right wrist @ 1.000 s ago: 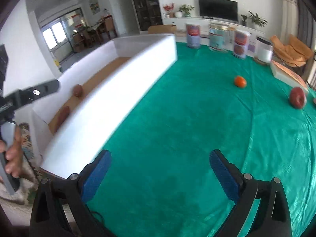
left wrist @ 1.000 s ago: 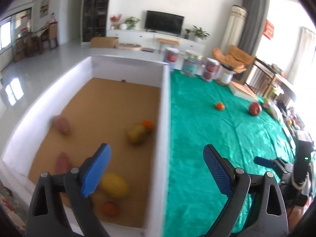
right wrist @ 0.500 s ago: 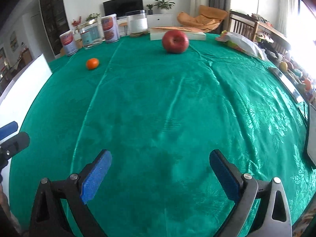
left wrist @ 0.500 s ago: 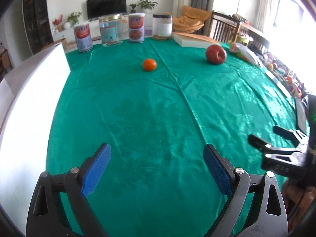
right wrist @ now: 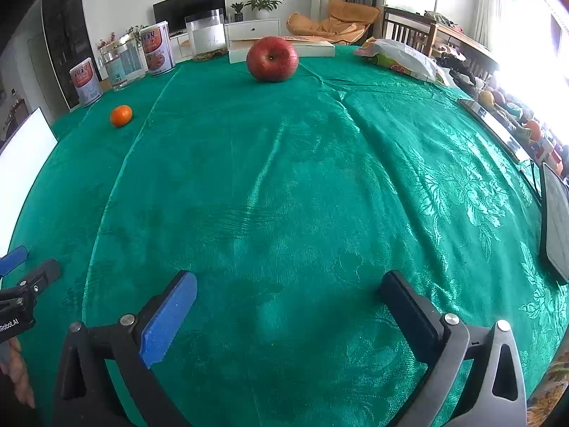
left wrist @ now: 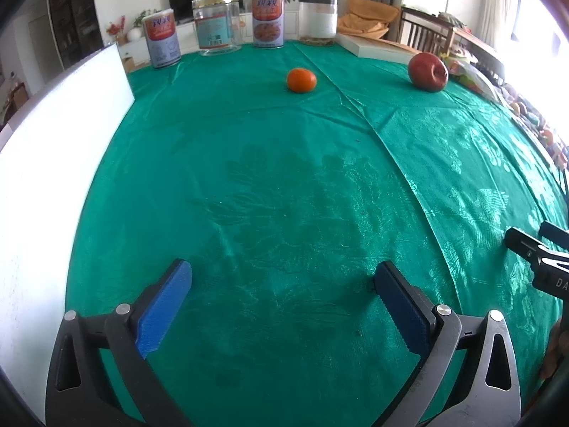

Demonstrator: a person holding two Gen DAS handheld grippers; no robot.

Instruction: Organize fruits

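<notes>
Two fruits are seen on the green tablecloth (left wrist: 284, 195): one orange (left wrist: 301, 79) and one red apple (right wrist: 272, 58), well apart, toward the far side. Four canisters (left wrist: 268, 20) are lined along the far edge. A white box wall (left wrist: 42, 163) stands at the left. The left gripper (left wrist: 284, 291) and right gripper (right wrist: 290, 302) have just been spread wide, nothing between the jaws. A living room lies behind.
</notes>
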